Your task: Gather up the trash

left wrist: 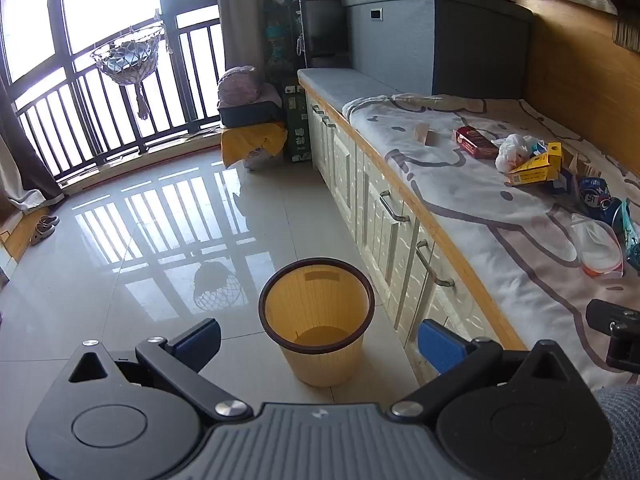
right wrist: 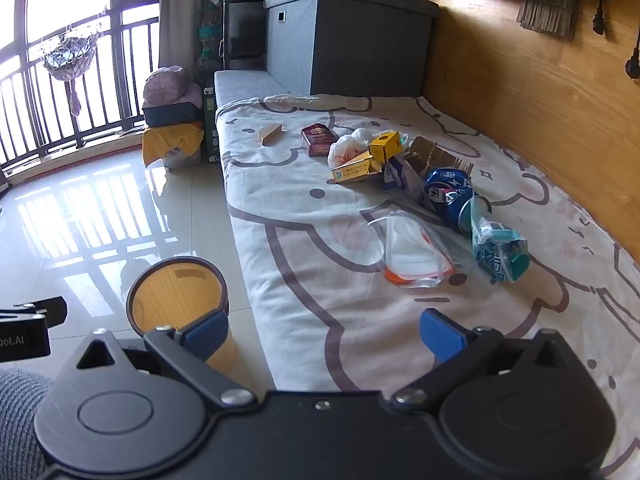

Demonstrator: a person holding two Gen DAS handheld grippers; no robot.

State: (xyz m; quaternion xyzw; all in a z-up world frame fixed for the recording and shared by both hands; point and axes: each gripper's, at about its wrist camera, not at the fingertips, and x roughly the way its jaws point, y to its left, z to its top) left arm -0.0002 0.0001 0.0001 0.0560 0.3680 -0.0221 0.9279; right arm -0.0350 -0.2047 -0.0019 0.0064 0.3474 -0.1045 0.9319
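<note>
Yellow bin (left wrist: 317, 320) on tiled floor (left wrist: 140, 240) beside cabinet (left wrist: 384, 216) (trash (right wrist: 416, 200) on sheet (right wrist: 304, 240)), both grippers' fingers (left wrist: 200, 340) wide open, empty.

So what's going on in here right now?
A person holds two grippers, and both the left gripper and right gripper are open and empty. The trash lies scattered on the bed sheet: boxes, bags, a crushed can. The bin stands on the floor beside the bed. It looks empty.
</note>
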